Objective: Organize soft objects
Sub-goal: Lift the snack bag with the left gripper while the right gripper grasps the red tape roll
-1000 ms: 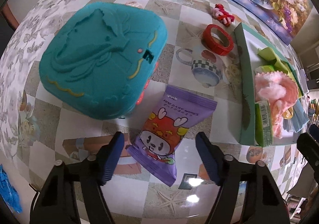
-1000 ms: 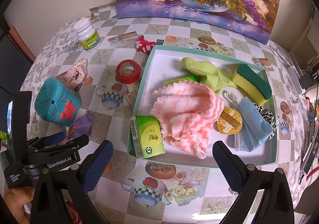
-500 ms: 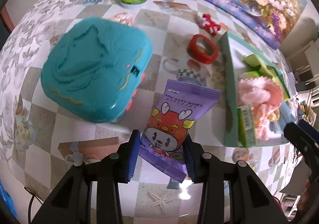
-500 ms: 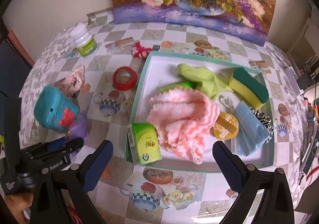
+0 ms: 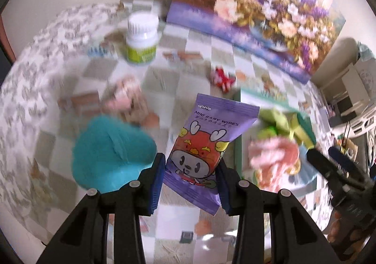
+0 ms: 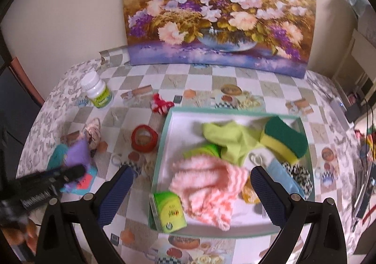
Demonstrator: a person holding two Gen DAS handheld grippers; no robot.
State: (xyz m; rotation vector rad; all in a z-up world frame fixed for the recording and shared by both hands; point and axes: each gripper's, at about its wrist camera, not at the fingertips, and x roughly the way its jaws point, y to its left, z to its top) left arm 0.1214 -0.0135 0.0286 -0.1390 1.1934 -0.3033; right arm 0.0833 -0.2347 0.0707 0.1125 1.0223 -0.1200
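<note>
The left gripper (image 5: 190, 171) was clamped on the wipes pack (image 5: 206, 144), its blue pads pressed against the pack's lower sides after the jaws had just been closing on it. The pack was held clear of the table (image 5: 47, 57), upright with its printed face toward the left wrist camera, above the tablecloth between the teal box (image 5: 110, 153) and the tray (image 5: 237, 146). In the right wrist view the pack (image 6: 78, 152) was seen as a purple shape over the teal box (image 6: 56, 153), with the left gripper (image 6: 63, 176) blurred below it.

The right gripper (image 6: 191, 190) was empty, its jaws spread wide over the tray's (image 6: 162, 144) near left part. Nothing was touched by its fingers.

In the tray were seen a pink striped cloth (image 6: 209, 188), a green cloth (image 6: 230, 139), a sponge (image 6: 284, 139), a green packet (image 6: 170, 211) leaning against the near left corner, a blue mask (image 6: 282, 177) and a black-and-white scrunchie (image 6: 299, 176).

On the table left of the tray lay a red tape roll (image 6: 143, 138), a red-and-white tie (image 6: 161, 104), a pink scrunchie (image 6: 94, 133) and a white bottle (image 6: 97, 92). A flower painting (image 6: 216, 15) was propped against the wall behind the table.
</note>
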